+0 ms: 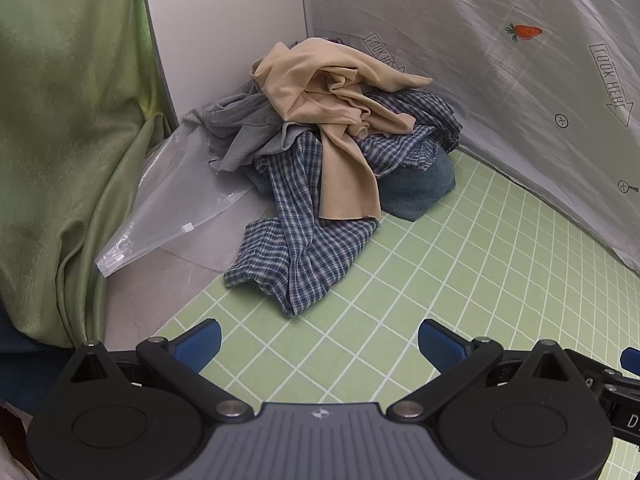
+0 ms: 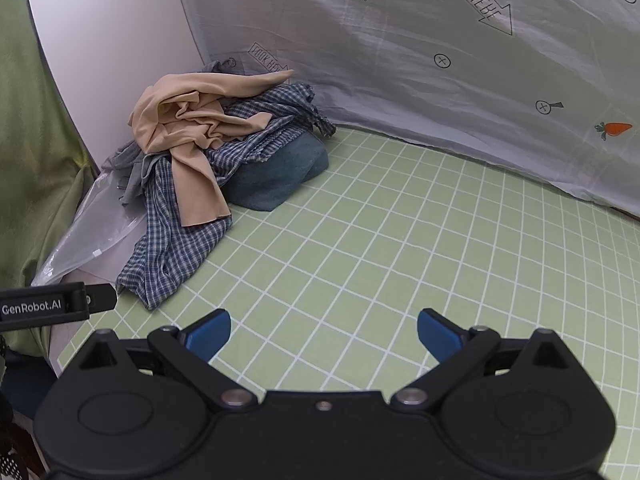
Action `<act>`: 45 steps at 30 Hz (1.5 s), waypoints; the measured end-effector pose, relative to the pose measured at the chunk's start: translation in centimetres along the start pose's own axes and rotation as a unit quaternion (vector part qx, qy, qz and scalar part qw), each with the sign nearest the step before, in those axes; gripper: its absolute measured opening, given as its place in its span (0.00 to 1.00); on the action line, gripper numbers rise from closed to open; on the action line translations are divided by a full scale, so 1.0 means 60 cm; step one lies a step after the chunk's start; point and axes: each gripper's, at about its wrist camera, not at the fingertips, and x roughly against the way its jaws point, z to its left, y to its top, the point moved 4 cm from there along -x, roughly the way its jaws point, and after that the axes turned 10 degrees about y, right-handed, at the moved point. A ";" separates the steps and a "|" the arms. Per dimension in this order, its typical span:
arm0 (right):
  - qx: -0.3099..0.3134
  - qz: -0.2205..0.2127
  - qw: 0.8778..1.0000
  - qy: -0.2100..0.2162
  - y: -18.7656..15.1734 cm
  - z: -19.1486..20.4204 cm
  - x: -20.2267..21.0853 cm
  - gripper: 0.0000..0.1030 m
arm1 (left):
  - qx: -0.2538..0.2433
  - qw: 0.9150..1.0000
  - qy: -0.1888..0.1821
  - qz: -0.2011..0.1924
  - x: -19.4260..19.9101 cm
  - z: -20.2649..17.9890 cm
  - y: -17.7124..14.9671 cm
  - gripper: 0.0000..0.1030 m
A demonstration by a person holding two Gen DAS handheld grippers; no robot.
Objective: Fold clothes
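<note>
Picking one garment off the heap is the step in hand, judged from the layout: nothing is yet spread on the pale green grid-lined mat (image 2: 360,240). Take the topmost item first, the crumpled tan knit garment (image 1: 328,104), which drapes over the blue-and-white checked shirt (image 1: 296,248); a grey garment (image 1: 236,128) and a folded blue towel-like cloth (image 1: 416,188) lie beneath. Grasp a free hem, lift clear, then lay it flat on the bare mat to the right. Avoid the clear plastic zip bag (image 1: 168,216) at the heap's left edge.

The pile sits at the far left of the mat, against the white panel (image 2: 112,52) and the grey printed sheet (image 2: 400,60).

The left gripper (image 1: 319,343) and right gripper (image 2: 324,331) hover side by side near the mat's near edge, well apart from the pile, both with fingers spread wide and holding nothing.
</note>
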 end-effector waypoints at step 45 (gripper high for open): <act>0.058 -0.026 0.998 0.004 0.330 0.089 -0.375 0.88 | 0.039 0.999 0.004 -0.009 -0.322 0.056 0.367 0.77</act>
